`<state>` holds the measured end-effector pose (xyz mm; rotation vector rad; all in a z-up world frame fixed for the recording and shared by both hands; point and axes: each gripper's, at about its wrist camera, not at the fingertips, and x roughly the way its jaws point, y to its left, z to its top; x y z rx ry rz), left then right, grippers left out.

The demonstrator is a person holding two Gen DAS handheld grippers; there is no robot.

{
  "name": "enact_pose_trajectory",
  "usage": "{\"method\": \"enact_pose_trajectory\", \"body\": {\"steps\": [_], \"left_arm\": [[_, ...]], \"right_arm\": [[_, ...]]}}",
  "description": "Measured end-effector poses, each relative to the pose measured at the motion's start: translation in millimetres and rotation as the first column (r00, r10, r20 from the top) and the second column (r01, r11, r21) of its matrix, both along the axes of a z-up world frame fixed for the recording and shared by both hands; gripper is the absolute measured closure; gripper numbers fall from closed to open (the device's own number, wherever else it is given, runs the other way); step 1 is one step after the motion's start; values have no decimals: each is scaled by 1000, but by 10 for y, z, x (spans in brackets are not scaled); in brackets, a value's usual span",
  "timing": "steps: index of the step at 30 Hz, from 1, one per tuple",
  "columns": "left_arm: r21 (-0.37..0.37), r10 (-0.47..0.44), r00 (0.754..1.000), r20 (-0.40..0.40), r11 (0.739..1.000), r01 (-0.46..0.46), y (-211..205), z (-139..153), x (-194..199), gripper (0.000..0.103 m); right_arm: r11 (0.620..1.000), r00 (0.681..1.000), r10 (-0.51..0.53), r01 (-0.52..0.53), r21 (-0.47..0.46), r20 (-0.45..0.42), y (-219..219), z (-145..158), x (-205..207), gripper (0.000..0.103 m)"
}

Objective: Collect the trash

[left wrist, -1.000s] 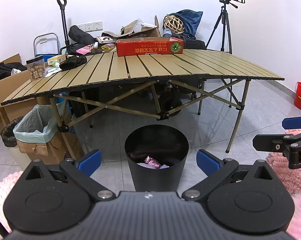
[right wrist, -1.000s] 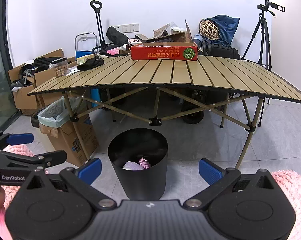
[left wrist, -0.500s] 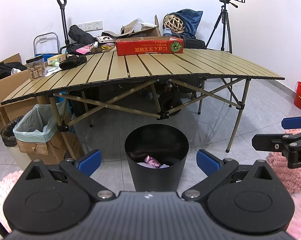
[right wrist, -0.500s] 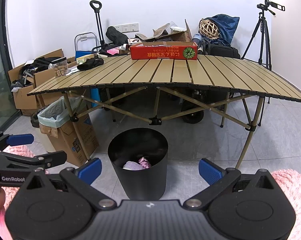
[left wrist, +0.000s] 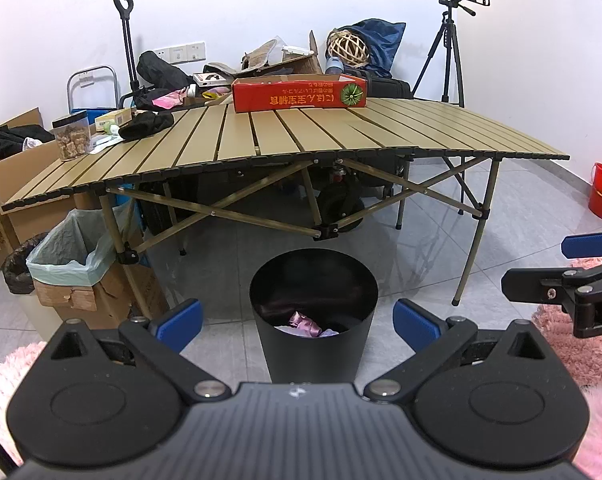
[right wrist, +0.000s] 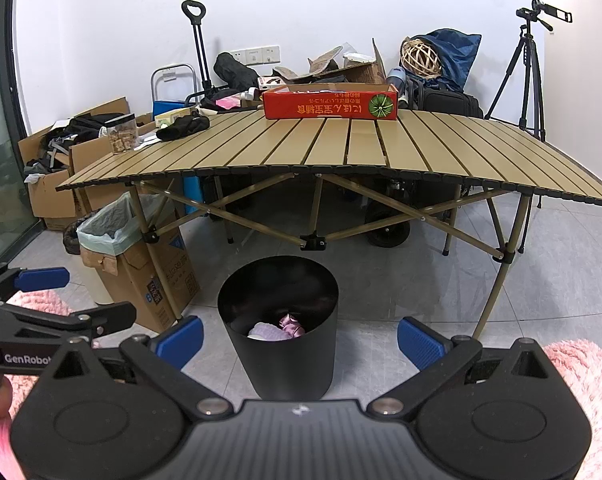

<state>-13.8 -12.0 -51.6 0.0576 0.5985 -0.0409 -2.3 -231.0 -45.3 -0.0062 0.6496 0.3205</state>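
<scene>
Table: long folding camping table with tan slatted top (left wrist: 341,128) on crossed metal legs, standing beyond the bin in both wrist views; its near slats carry nothing that reads as trash.
Table load: red rectangular cardboard box with a green melon print (left wrist: 299,96), clear plastic jar of brown pieces (left wrist: 73,140) and crumpled black cloth (left wrist: 147,126), all toward the far or left part of the top; whether any counts as trash cannot be told.
Bin: round black open-topped waste bin (left wrist: 313,320) on the grey tiled floor, in front of the table's near edge, upright, mouth facing up.
Bin contents: crumpled pink and white wrapper trash (left wrist: 305,325) lying at the bottom, below the rim.
Left gripper: left gripper (left wrist: 297,318), blue-padded fingers spread wide with nothing between them; bin centred in the gap and ahead of the fingertips.
Right gripper: right gripper (right wrist: 300,336), fingers likewise spread and empty; bin ahead, slightly left of centre line.
Key relation: bin lies straight forward and below both grippers, with the left gripper more squarely lined up on it; judged equally near.
Task state: judged mostly done, since no loose trash shows on floor or near slats.
Next move: judged to be a search for remaining trash.
</scene>
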Motion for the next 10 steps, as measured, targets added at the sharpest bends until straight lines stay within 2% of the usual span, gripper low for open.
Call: {"method": "enact_pose_trajectory", "body": {"steps": [10], "left_arm": [[-3,0,1000,6,1000,0,11,15,3,0]], "right_arm": [[1000,1000,0,0,0,0,-1,-1,0,0]]}}
